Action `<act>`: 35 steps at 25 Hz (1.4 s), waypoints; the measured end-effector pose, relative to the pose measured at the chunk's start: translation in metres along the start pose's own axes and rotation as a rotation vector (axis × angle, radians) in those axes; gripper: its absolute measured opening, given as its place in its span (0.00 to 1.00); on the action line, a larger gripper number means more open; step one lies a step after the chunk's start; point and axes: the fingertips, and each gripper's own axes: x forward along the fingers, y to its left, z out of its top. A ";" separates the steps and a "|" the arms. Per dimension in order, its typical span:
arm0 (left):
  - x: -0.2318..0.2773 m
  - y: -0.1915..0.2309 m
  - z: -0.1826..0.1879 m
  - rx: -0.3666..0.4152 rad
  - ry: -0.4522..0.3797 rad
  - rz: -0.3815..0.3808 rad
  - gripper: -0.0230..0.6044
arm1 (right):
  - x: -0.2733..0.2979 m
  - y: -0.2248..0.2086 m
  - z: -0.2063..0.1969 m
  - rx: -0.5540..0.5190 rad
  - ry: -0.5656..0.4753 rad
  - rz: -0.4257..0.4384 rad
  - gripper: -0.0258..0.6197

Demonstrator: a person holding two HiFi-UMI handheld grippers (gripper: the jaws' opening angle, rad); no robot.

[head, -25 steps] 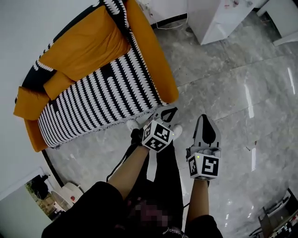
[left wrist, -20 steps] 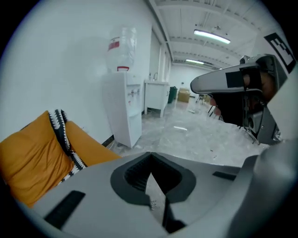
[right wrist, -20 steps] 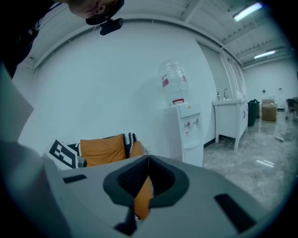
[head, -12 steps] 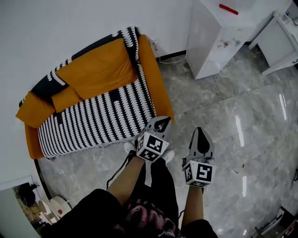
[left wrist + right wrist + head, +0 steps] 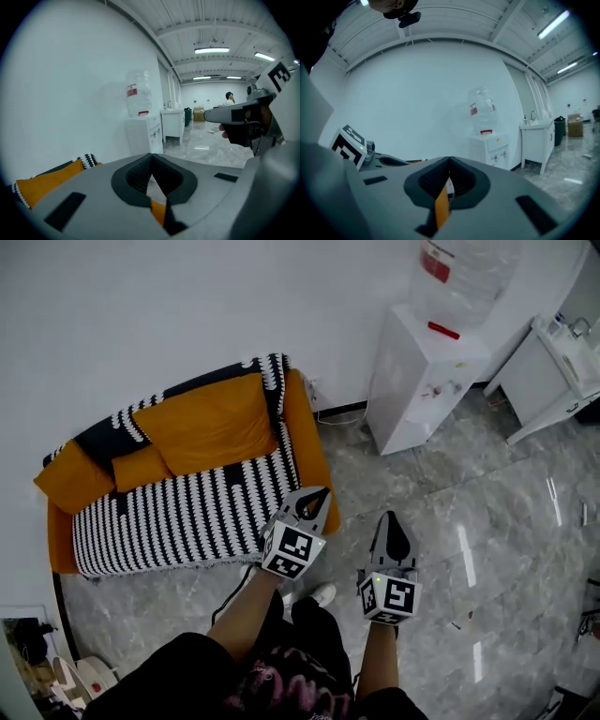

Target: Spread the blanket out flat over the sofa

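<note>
The black-and-white patterned blanket (image 5: pixel 187 512) lies spread over the seat and back of the orange sofa (image 5: pixel 309 442) against the wall. Two orange cushions (image 5: pixel 206 423) rest on it. Both grippers hang in the air in front of the sofa, apart from the blanket. My left gripper (image 5: pixel 316 493) points toward the sofa's right arm with its jaws shut on nothing. My right gripper (image 5: pixel 389 519) is beside it over the floor, also shut and empty. In the left gripper view the shut jaws (image 5: pixel 151 157) face the wall, with a strip of sofa (image 5: pixel 47 180) at lower left.
A white water dispenser (image 5: pixel 417 381) with a bottle on top stands to the right of the sofa. A white cabinet (image 5: pixel 553 371) is further right. The floor is glossy grey marble (image 5: pixel 487 512). My shoes (image 5: pixel 323 594) stand just in front of the sofa.
Both grippers have risen, staying shut and empty. The head view has lifted and pulled back, so the sofa looks smaller and the water dispenser has come into view.
</note>
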 end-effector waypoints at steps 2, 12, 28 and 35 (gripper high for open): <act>-0.004 0.002 0.017 -0.001 -0.027 0.005 0.05 | 0.001 -0.001 0.012 -0.003 -0.019 -0.002 0.07; -0.017 0.019 0.039 0.012 -0.072 0.032 0.05 | 0.010 0.010 0.040 -0.035 -0.045 0.015 0.07; -0.181 0.207 -0.023 -0.145 -0.090 0.410 0.05 | 0.074 0.230 0.050 -0.103 -0.050 0.369 0.07; -0.309 0.278 -0.073 -0.202 -0.070 0.640 0.05 | 0.071 0.356 0.049 -0.148 -0.050 0.546 0.07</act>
